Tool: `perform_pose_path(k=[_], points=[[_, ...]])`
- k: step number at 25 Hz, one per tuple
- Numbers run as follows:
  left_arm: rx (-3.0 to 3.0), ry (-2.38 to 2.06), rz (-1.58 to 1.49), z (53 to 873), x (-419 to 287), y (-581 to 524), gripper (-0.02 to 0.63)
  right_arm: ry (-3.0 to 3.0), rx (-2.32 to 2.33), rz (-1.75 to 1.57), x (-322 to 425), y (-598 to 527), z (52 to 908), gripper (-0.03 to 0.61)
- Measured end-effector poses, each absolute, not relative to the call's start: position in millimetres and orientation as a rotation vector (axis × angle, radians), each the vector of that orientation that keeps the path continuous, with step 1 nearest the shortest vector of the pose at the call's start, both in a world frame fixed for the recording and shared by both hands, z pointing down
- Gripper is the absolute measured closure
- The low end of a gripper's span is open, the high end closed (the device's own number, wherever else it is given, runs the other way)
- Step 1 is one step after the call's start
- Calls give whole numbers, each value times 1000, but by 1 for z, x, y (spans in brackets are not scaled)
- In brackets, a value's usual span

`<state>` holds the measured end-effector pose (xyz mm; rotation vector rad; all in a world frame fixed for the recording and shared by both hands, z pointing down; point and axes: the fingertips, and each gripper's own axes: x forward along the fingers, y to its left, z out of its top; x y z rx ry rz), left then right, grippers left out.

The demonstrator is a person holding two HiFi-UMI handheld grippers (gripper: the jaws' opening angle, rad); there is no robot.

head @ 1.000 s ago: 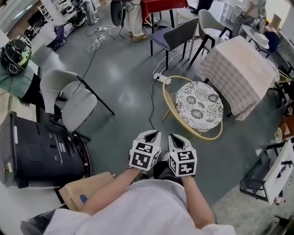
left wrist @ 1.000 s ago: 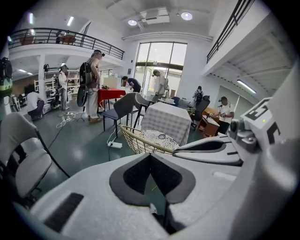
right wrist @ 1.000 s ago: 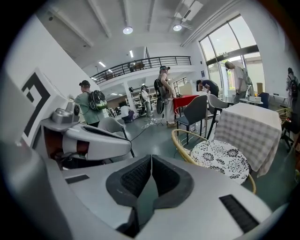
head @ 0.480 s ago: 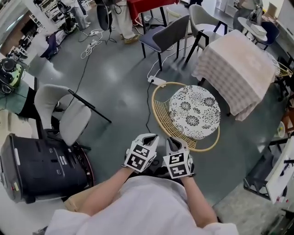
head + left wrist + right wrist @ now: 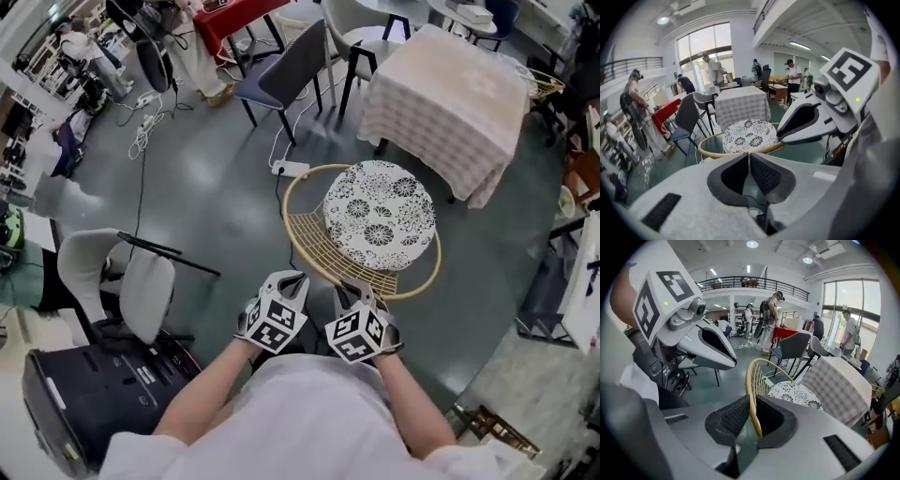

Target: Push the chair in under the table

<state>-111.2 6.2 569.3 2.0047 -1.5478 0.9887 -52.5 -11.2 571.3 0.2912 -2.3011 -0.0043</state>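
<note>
The left gripper [image 5: 289, 279] and right gripper [image 5: 357, 291] have dropped forward to the chair [image 5: 380, 217]. The right jaws, clenched, touch its near rim. The left jaws, clenched on nothing, sit just beside that rim.

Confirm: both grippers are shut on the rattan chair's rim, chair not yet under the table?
No. Only the right gripper is shut on the chair rim; the left gripper is shut on nothing, the rim lying beyond its tips, as the left gripper view shows. The chair is indeed not yet under the table.
</note>
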Motion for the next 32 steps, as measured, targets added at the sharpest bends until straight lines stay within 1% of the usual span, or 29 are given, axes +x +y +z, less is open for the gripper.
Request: perform_pose_path(k=[4,7,14,15,17,18,26,29,32], points=[[2209,-1385,1222,577,-122,-2,603,-2246,357,-2,-58,-11,581,572],[2345,-1229,1323,582,-130,-11,562,-2199,425,-8,-62,-16,585,572],[2640,-854,1582,596,-137,-24,520,-2071,446,-114,-64,-15,594,566],[2673,-806,1611,598,-138,-25,513,-2057,435,-111,-64,-12,595,552],[2720,-717,1667,602,-143,-29,496,-2020,425,-121,-64,-8,598,490],[2736,-681,1693,605,-146,-31,488,-1998,428,-139,-64,-8,601,476],[2845,-439,1962,636,-164,-39,483,-1824,418,-321,-64,-18,625,476],[2867,-404,2095,640,-167,-46,483,-1776,426,-311,-62,-24,633,477],[2869,-368,2153,640,-165,-53,490,-1758,436,-260,-61,-30,638,488]])
